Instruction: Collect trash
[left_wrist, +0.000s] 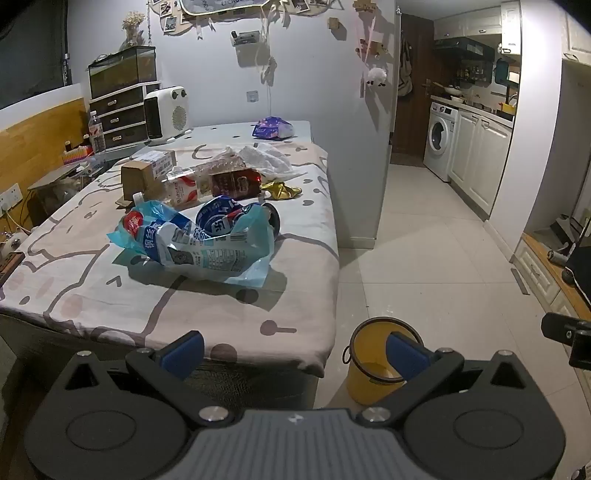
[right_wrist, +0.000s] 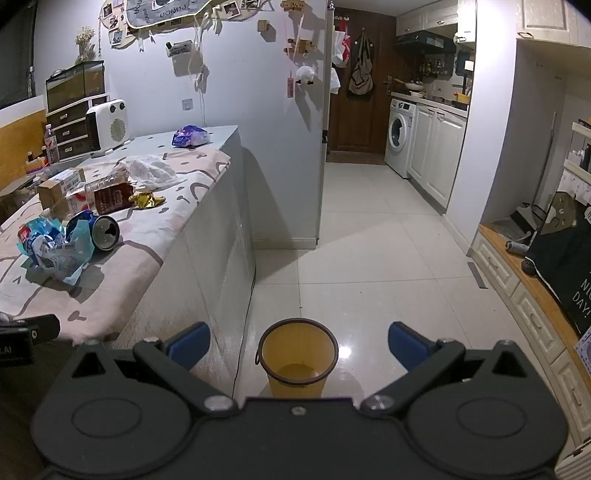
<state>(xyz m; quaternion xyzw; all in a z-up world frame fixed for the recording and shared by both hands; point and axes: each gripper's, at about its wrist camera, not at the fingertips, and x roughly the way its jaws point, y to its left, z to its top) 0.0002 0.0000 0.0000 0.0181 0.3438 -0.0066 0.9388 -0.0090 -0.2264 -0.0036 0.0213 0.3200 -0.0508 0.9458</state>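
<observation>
Trash litters the counter untouched, our yellow bin looks empty, both tongs gape released.

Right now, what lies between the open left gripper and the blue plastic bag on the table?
In the left wrist view, only bare patterned tablecloth separates the left gripper from the blue plastic bag; nothing sits between them.

One yellow bin, one can, two tongs.
</observation>
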